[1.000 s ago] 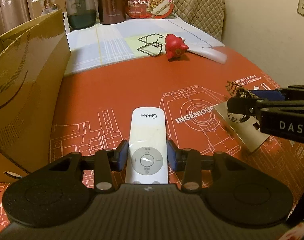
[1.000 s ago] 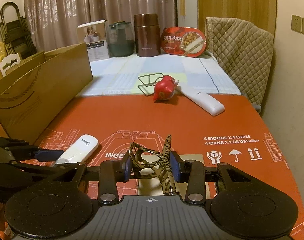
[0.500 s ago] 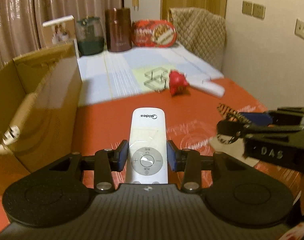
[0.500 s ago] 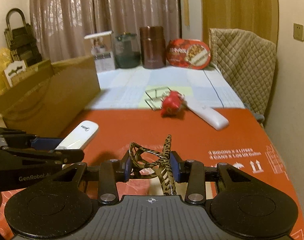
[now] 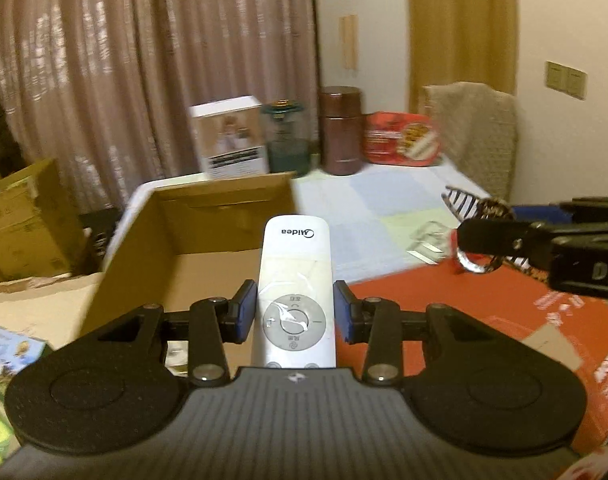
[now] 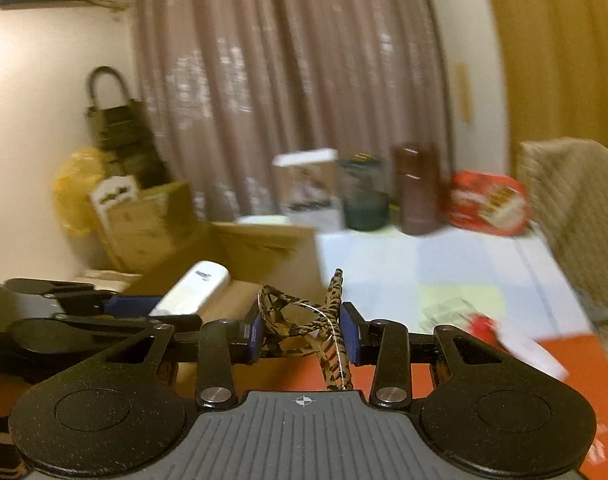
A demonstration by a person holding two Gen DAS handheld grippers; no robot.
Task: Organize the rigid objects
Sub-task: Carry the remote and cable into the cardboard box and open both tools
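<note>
My left gripper [image 5: 295, 314] is shut on a white Midea remote [image 5: 295, 276] and holds it in the air over the open cardboard box [image 5: 192, 232]. My right gripper [image 6: 304, 334] is shut on a leopard-print hair claw clip [image 6: 304, 320], also lifted, near the box's right wall. The right gripper [image 5: 504, 236] with the clip shows at the right of the left wrist view. The left gripper with the remote [image 6: 192, 292] shows at the left of the right wrist view.
A red toy [image 6: 482, 326], a second white remote [image 6: 532, 350] and a wire stand [image 6: 444, 312] lie beyond on the table. A white carton [image 5: 230, 138], a green jar [image 5: 284, 140], a brown canister [image 5: 341, 130] and a red food tray [image 5: 404, 140] stand at the back.
Both grippers rose off the red mat and swung left toward the cardboard box, each still holding its object. The box's inside has come into view under the left gripper.
</note>
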